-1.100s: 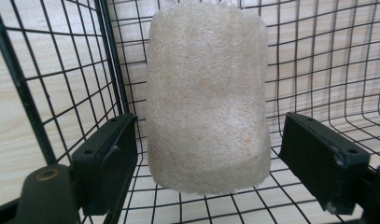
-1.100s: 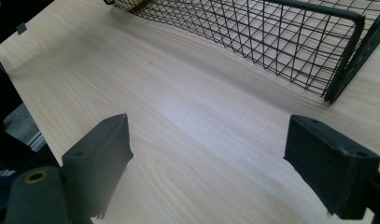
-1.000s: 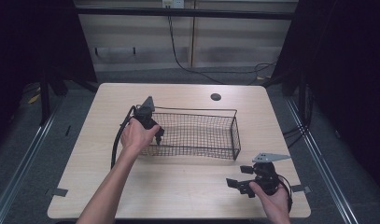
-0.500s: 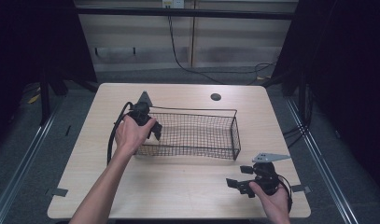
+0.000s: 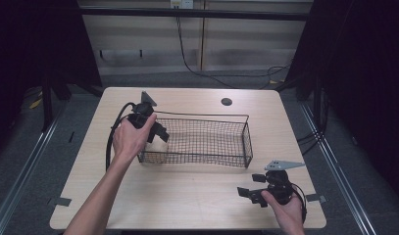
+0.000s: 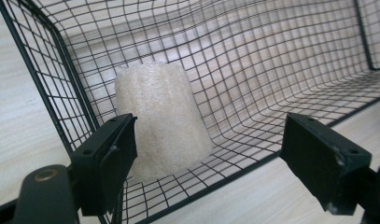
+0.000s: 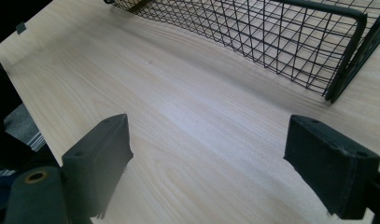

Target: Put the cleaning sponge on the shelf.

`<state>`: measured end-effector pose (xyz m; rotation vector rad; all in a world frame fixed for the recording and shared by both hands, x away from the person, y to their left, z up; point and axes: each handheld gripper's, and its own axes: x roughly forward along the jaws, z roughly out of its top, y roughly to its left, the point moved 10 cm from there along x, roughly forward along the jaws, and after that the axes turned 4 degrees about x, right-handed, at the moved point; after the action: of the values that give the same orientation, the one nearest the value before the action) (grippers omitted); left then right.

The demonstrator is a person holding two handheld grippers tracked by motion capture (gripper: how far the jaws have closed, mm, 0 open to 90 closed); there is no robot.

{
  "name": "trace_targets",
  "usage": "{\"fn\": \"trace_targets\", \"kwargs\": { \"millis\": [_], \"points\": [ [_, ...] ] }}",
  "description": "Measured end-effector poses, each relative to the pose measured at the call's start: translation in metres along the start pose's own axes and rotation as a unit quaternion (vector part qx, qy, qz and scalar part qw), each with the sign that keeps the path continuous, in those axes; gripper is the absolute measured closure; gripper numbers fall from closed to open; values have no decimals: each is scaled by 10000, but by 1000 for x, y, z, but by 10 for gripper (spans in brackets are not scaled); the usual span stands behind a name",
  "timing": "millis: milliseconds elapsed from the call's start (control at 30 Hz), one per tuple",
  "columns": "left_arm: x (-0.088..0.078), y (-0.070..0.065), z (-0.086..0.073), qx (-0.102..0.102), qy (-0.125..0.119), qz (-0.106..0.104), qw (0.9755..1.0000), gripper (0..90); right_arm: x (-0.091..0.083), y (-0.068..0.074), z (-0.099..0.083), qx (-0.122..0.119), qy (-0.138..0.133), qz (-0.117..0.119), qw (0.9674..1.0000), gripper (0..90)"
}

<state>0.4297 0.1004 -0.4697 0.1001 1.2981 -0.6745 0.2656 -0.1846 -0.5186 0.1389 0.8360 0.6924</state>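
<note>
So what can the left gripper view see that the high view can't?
The left gripper view looks into the wire basket and finds a pale, rough sponge-like block standing in its corner, beyond the open left claw. The high view takes in the whole table, both hands, the right claw near the front edge, and a dark round hole in the tabletop. Both show the basket, the wooden tabletop and the left claw.

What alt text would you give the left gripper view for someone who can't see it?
A pale, rough sponge-like block sits in the corner of a black wire basket on a light wooden table. The left gripper points at it, its two black jaws wide open and holding nothing.
</note>
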Motion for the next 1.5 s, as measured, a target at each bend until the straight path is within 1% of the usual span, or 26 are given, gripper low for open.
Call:
{"fn": "trace_targets", "kwargs": {
  "millis": [33,67,100,133,200,333,367,467,567,667,733,767,800,900,933,967,1033,1133,1167,1200,1233,1333,1367,1400,1467,1500],
  "points": [
    [-1,-1,0,80,-60,-65,9999,187,0,0,0,-17,5,-7,10000,139],
    [-3,-1,-1,99,-86,-57,9999,193,0,0,0,6,14,-2,10000,139],
    [-4,0,-1,176,-90,-17,9998,196,0,0,0,-1,16,-5,10000,139],
    [-5,0,-3,243,-82,-36,9997,197,0,0,0,-24,11,-9,10000,139],
    [-6,1,-3,329,-191,-56,9993,204,0,0,0,-6,2,-5,10000,139],
    [-10,1,-7,655,-265,-184,9973,209,0,0,0,1,19,-6,10000,139],
    [-11,2,-7,722,-312,-168,9968,209,0,0,0,3,20,-6,10000,139],
    [-14,0,-10,865,-360,-243,9953,208,1,0,0,8,18,-10,10000,139],
    [-19,-1,-13,945,-411,-266,9943,208,1,0,0,2,20,-15,10000,139],
    [-24,-2,-14,996,-561,-301,9930,209,1,0,0,4,27,-18,10000,139],
    [-25,-4,-16,1023,-590,-366,9923,205,1,0,0,-4,25,-21,10000,139],
    [-25,-5,-19,1096,-546,-412,9916,196,1,0,0,-2,21,-27,10000,139],
    [-25,-5,-19,1096,-546,-412,9916,192,1,0,0,-1,23,-21,10000,139],
    [-27,-6,-23,1170,-674,-396,9901,197,1,0,0,16,22,-27,10000,139],
    [-27,-6,-23,1170,-674,-396,9901,197,1,-1,0,16,22,-30,10000,139],
    [-28,-6,-26,1253,-700,-377,9889,197,1,-1,0,17,21,-32,10000,139],
    [-31,-6,-28,1316,-769,-374,9876,197,1,0,0,21,21,-29,10000,139],
    [-37,-8,-32,1348,-893,-488,9856,197,1,-1,0,19,11,-34,10000,139],
    [-38,-8,-33,1325,-901,-471,9860,197,1,-1,0,22,21,-40,10000,139],
    [-41,-7,-34,1336,-945,-468,9854,197,1,-1,0,15,19,-43,10000,139],
    [-42,-8,-35,1383,-958,-504,9845,197,1,-1,0,18,22,-37,10000,139],
    [-45,-9,-39,1408,-968,-557,9837,197,1,-1,0,12,20,-44,10000,139],
    [-46,-11,-44,1448,-943,-661,9827,197,1,-1,0,17,21,-49,10000,139],
    [-46,-11,-45,1457,-994,-635,9823,197,1,-1,-1,23,24,-50,10000,139],
    [-47,-14,-49,1507,-1016,-626,9814,197,2,-2,-1,18,28,-53,10000,139],
    [-48,-15,-52,1604,-1012,-629,9798,197,2,-2,-1,13,30,-56,10000,139]
  ]
}}
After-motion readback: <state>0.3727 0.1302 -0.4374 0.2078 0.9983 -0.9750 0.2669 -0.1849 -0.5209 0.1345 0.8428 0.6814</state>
